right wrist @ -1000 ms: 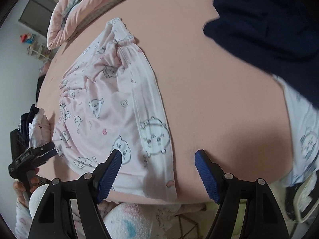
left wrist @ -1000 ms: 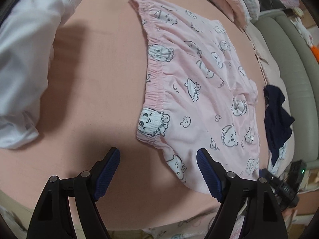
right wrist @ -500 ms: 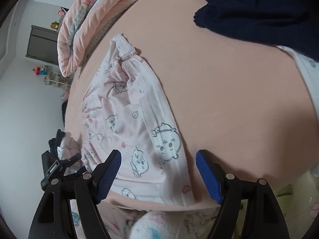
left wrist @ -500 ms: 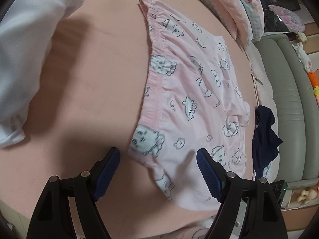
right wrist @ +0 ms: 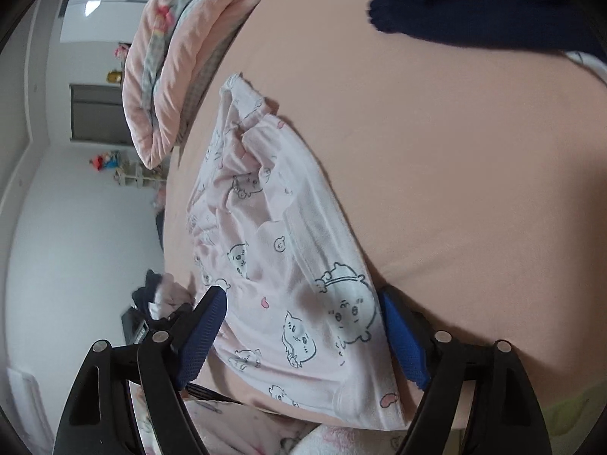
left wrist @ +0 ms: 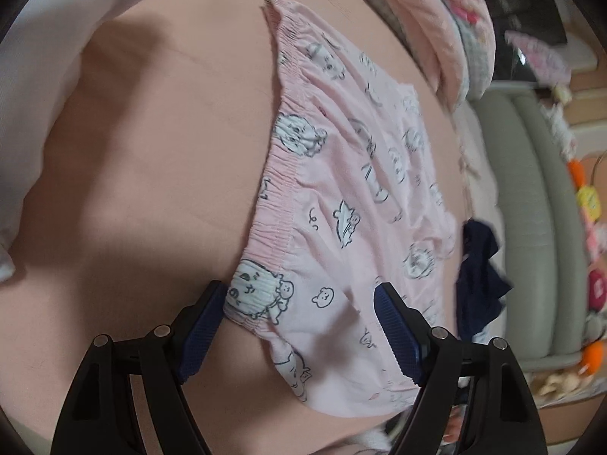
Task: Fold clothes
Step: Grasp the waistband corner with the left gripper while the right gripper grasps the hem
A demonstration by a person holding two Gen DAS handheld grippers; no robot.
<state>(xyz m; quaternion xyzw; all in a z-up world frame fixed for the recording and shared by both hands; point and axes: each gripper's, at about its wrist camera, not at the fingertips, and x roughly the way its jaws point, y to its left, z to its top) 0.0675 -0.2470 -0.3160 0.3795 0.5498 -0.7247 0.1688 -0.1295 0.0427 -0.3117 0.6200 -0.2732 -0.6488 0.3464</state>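
While spread flat, pink shorts (left wrist: 353, 197) (cartoon print) — fingers of left gripper (left wrist: 301, 326) and right gripper (right wrist: 303, 333) apart.

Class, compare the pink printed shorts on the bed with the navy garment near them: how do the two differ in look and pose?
The pink printed shorts are pale with cartoon animals; the navy garment is dark and plain. The shorts lie spread flat in mid-sheet; the navy garment is crumpled at the bed's edge. Both open tongs, left and right, straddle the shorts; none is at the navy garment. Both rest on the peach sheet.
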